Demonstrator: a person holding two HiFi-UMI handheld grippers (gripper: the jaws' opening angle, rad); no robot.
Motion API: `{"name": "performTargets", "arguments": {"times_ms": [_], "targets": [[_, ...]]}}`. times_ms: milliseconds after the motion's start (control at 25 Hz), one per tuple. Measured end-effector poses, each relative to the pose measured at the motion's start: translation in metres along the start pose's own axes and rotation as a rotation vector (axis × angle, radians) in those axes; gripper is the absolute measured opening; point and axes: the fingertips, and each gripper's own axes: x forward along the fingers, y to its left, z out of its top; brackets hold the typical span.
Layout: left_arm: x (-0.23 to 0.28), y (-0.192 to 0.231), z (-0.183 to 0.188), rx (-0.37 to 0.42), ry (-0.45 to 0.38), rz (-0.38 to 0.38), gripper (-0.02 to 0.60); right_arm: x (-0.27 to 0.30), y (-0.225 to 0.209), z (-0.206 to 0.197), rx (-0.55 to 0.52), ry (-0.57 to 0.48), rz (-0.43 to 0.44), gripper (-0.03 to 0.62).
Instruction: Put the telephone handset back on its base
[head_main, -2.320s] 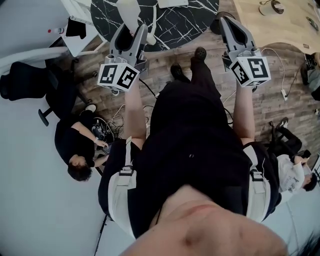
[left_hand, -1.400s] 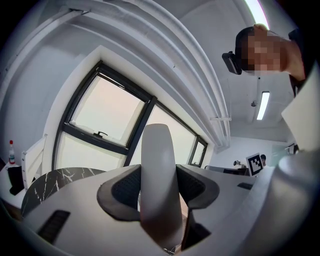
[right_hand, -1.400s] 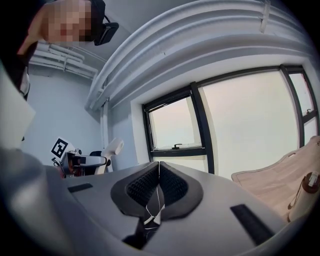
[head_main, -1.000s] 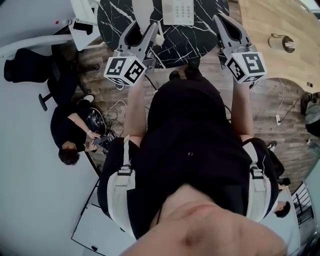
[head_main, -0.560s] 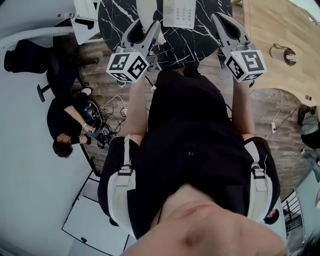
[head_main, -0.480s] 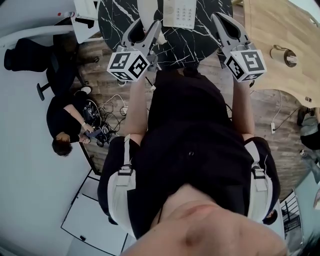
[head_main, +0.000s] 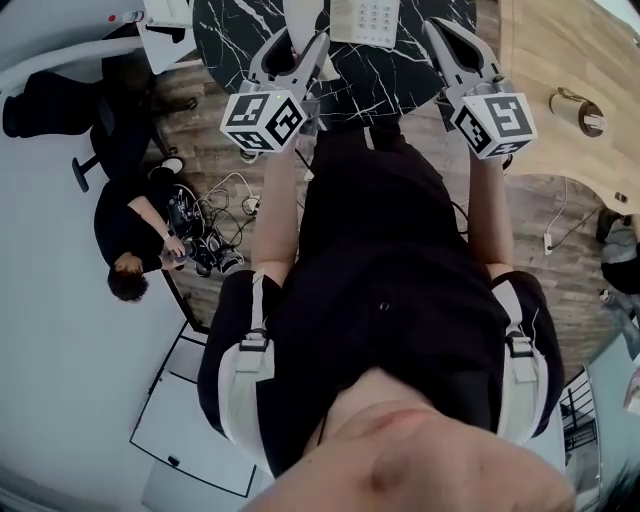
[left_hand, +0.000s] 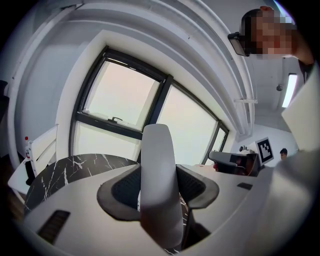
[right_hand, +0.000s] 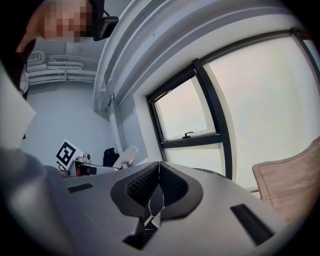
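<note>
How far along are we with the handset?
Done: the handset is gripped in the left gripper. In hand: it is held near the base on the table. Left: set it on the base and release. The right gripper is shut, empty.

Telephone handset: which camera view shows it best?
The left gripper view: the handset stands large, clamped between the jaws of the left gripper. The head view shows only its end; the right gripper view, a small far shape.

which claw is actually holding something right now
The left claw: its jaws are clamped on the white handset. The right claw is closed on itself, with nothing between its jaws.
</note>
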Motion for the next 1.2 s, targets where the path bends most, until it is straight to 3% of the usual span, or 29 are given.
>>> {"name": "performTargets", "arguments": {"times_ms": [640,1200], "targets": [[0.045,0.042,-0.036,-0.04,0.138,-0.042,0.227,0.031,-0.003,-0.028,0.032,0.087,-0.089,0.031],[0.1,0.075,-0.08,-0.096,0.281,-0.018,0.227,0.053,-0.017,-0.05,0.082,0.149,-0.151,0.031]]}}
